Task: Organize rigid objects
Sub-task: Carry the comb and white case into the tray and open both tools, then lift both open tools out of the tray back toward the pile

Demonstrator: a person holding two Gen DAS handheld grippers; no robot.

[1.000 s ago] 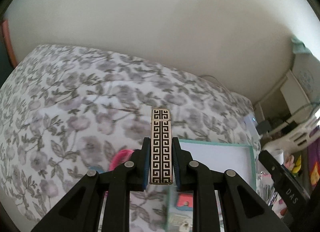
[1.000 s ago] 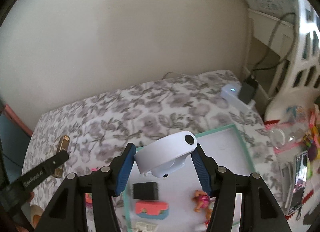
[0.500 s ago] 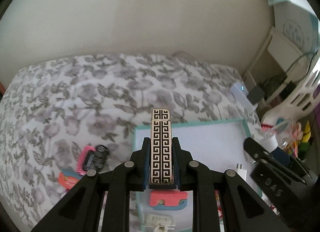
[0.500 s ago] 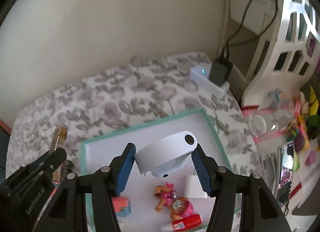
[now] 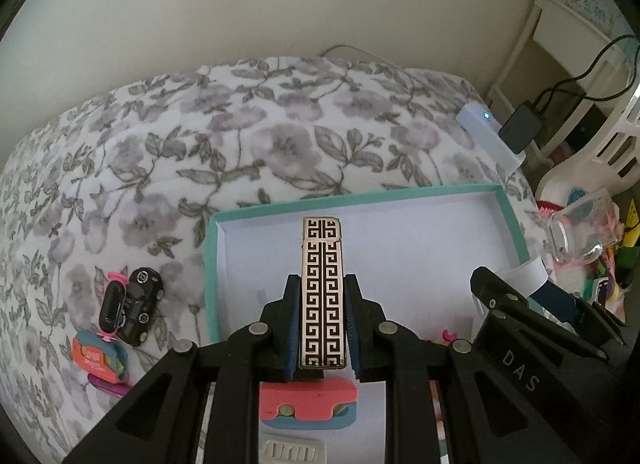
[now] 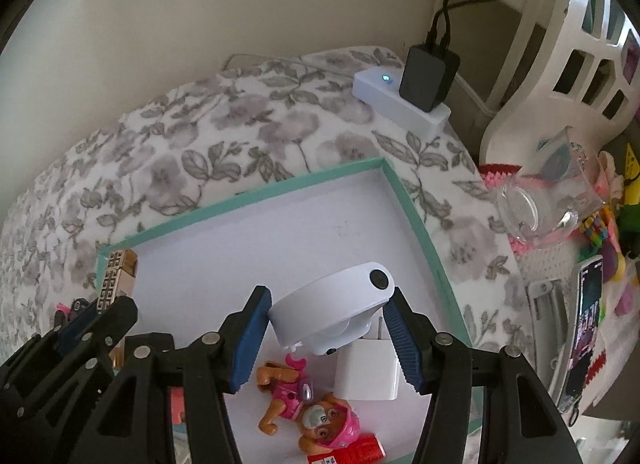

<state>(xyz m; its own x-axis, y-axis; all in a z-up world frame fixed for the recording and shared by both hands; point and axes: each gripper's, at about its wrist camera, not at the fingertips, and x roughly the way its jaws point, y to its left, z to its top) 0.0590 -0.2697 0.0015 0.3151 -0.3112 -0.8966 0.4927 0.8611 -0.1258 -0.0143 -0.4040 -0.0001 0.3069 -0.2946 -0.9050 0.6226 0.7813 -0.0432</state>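
Note:
My left gripper [image 5: 322, 328] is shut on a slim gold bar with a black key pattern [image 5: 322, 284], held lengthwise over the white floor of a teal-rimmed tray [image 5: 360, 200]. The same patterned bar [image 6: 114, 276] and left gripper [image 6: 96, 324] show at the tray's left side in the right wrist view. My right gripper [image 6: 328, 324] is shut on a round white camera-like device [image 6: 336, 304], tilted above the tray [image 6: 260, 192]. Below it in the tray lie a white plug adapter [image 6: 366, 370] and a pink toy pup [image 6: 304, 404].
A black toy car [image 5: 140, 312], a pink-framed gadget [image 5: 111, 306] and an orange block [image 5: 94, 356] lie on the floral bedspread left of the tray. A red-and-blue block [image 5: 308, 404] lies in the tray. A white hub with a black plug [image 6: 404, 96], a glass [image 6: 548, 200] and a phone [image 6: 586, 324] are right.
Both grippers have come down and moved over the tray, each keeping its object. The tray and the toys in it now look larger and nearer.

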